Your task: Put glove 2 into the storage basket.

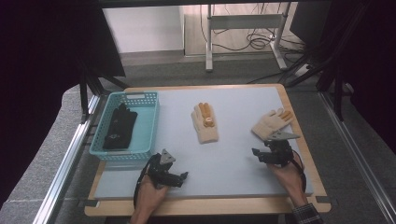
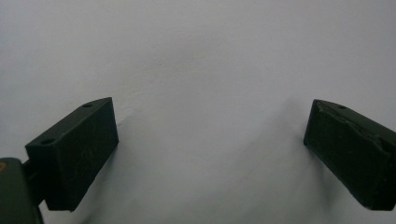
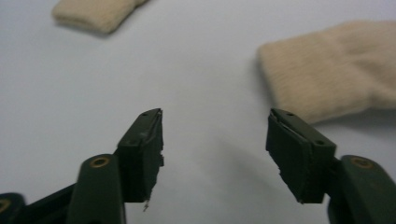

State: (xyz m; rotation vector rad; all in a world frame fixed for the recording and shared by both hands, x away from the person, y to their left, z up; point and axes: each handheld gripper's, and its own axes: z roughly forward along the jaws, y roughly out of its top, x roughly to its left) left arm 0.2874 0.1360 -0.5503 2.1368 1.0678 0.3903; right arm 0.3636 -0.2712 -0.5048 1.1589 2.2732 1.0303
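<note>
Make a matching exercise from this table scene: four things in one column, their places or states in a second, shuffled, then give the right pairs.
Things:
1. black glove
2. middle cream glove
3. right cream glove
4. left tool

Places or states:
A. lies near the table's right edge, just ahead of the right tool
B. open, nothing between its jaws
C. inside the teal basket
D. flat at the table's centre

Pairs: 1-C, 2-D, 3-A, 4-B

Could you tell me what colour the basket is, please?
The basket is light blue, clearest in the high view.
</note>
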